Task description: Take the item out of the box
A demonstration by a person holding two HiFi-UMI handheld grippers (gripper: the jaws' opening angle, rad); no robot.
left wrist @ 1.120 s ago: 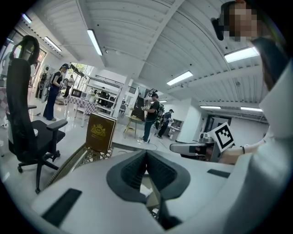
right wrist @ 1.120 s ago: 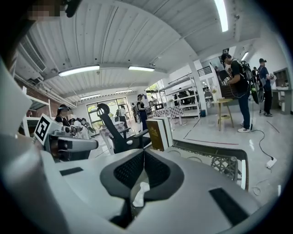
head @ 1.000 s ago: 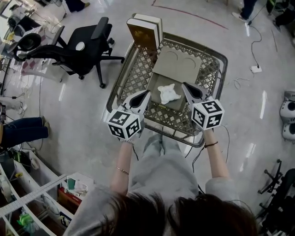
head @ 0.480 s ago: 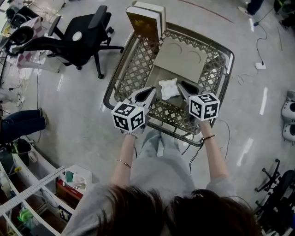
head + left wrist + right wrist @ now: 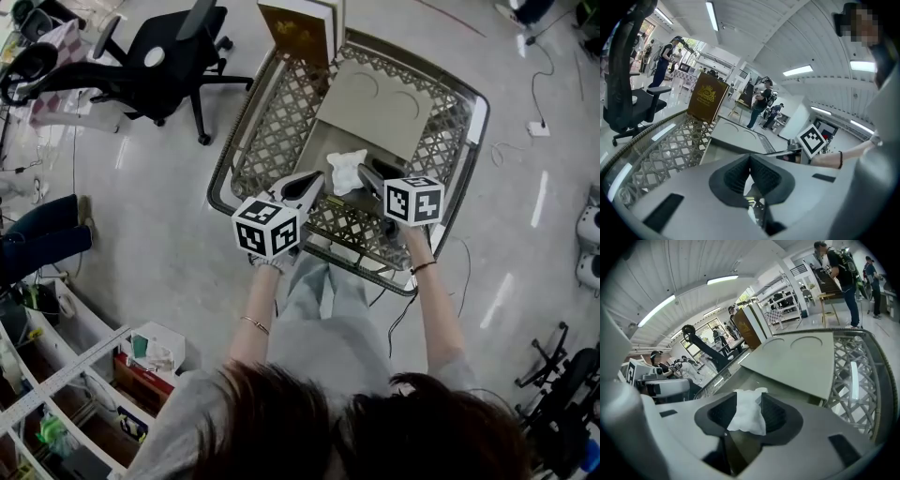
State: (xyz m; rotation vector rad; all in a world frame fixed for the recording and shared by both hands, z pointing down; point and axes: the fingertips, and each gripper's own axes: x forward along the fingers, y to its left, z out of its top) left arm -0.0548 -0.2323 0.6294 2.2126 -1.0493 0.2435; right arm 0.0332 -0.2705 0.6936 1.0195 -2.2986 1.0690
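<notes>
Head view: grey polished floor point(image 5: 141, 244) of a workshop, with a chair point(image 5: 155, 70) at upper left, shelves point(image 5: 66, 403) at lower left and cables point(image 5: 534, 89) at right. A lattice cart point(image 5: 267, 141) stands on the floor. Inside it lies an open box point(image 5: 380, 98), and a brown case point(image 5: 298, 33) stands upright at the cart's far corner. The item point(image 5: 347, 171), a crumpled white wad, lies in the box. Left gripper point(image 5: 317, 178) and right gripper point(image 5: 366, 176) point down into the cart, one just beside the item on each side. Left gripper view: jaws together, nothing between them. Beyond them lie the cart wall, the box flap and the case, under a ribbed white ceiling point(image 5: 754, 37) with strip lights point(image 5: 712, 16); people point(image 5: 759, 101) stand far off. Right gripper view: jaws apart, having just been opening. The item shows in the gap between the pads; whether it touches them cannot be told. It lies in the box below the raised flap, and the cart's lattice runs at right.
</notes>
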